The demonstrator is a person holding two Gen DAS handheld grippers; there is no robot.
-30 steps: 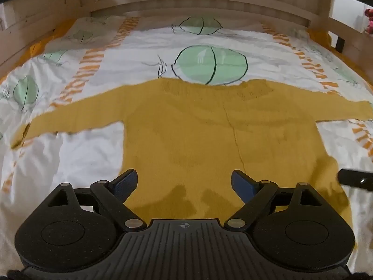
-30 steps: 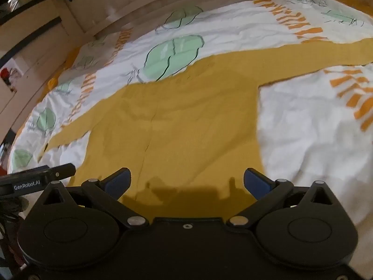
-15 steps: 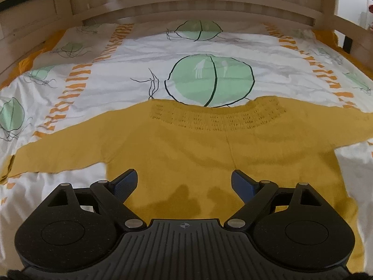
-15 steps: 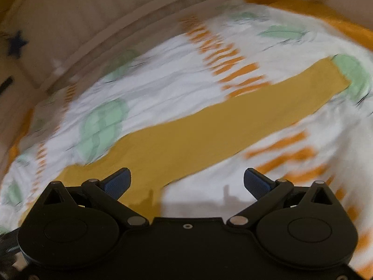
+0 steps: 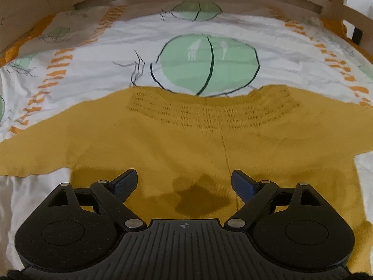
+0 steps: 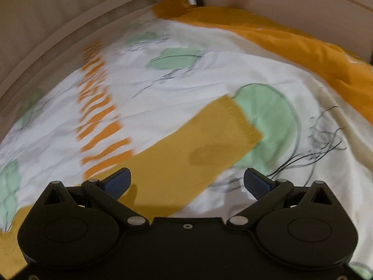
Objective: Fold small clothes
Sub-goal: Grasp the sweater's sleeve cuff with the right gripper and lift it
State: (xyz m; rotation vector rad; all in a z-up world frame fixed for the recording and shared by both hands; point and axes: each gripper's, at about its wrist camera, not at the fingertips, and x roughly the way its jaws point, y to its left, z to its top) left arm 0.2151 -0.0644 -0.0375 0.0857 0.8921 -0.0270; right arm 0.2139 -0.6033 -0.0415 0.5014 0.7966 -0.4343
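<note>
On the bed (image 5: pixel 88 74), a mustard knit sweater (image 5: pixel 186 144) lies flat, unfolded, sleeves spread. Folding has not begun. The left hand-held gripper (image 5: pixel 184 182) hovers wide over its body; the right hand-held gripper (image 6: pixel 186 182), wide and empty, hangs over a sleeve cuff (image 6: pixel 235 121), which it likely must pinch and fold inward.

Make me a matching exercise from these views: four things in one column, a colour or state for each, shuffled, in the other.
1. sweater
2. left gripper
3. circle print
4. sleeve cuff

a. green, black outline
b. open, nothing between the jaws
c. mustard yellow, spread flat on the bed cover
d. lying partly over a green print

Pairs: 1-c, 2-b, 3-a, 4-d
</note>
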